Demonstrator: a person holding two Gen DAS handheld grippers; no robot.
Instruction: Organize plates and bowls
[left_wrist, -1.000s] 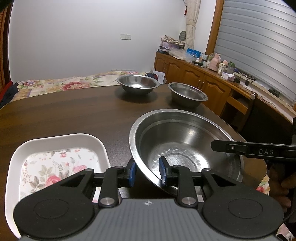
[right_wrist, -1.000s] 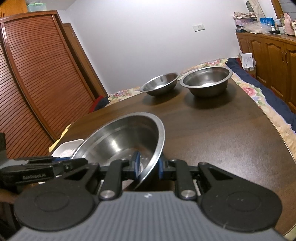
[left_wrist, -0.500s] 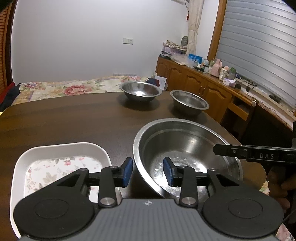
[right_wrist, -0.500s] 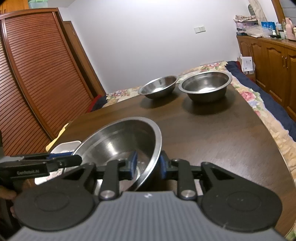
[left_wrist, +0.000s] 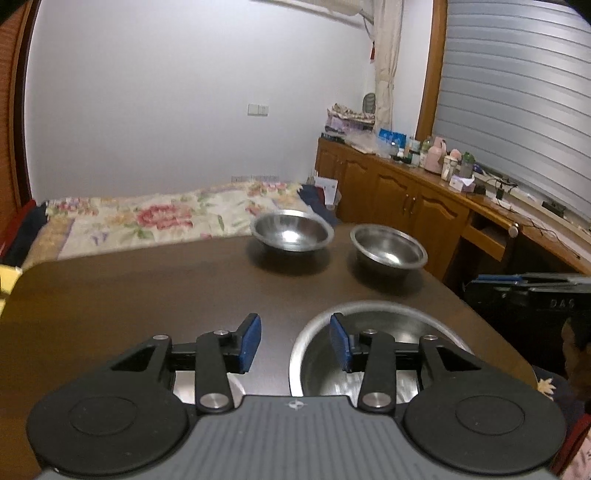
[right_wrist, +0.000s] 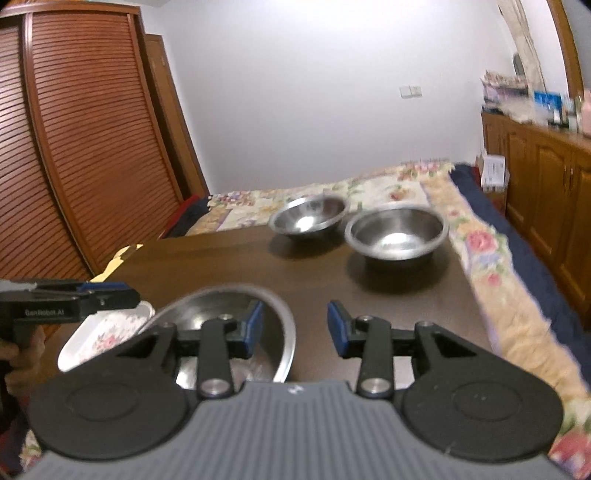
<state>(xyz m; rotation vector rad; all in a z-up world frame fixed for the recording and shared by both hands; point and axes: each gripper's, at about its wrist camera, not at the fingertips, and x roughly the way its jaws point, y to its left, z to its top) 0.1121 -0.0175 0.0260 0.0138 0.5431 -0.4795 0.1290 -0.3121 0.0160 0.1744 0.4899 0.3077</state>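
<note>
A large steel bowl (left_wrist: 384, 317) sits on the dark wooden table (left_wrist: 147, 295) just below both grippers; it also shows in the right wrist view (right_wrist: 229, 306). My left gripper (left_wrist: 294, 341) is open and empty above its left rim. My right gripper (right_wrist: 295, 326) is open and empty above its right rim. Two smaller steel bowls stand at the far side: one (left_wrist: 291, 230) on the left, one (left_wrist: 388, 245) on the right. A white floral plate (right_wrist: 107, 332) lies left of the large bowl.
A bed with a floral cover (left_wrist: 147, 218) lies beyond the table. Wooden cabinets (left_wrist: 399, 199) with clutter line the right wall. A slatted wooden wardrobe (right_wrist: 74, 147) stands on the left. The table's right edge (right_wrist: 476, 295) is near the far right bowl.
Both grippers have opened and let go of the large bowl's rim, then lifted and pulled back. The bowl now rests on the table.
</note>
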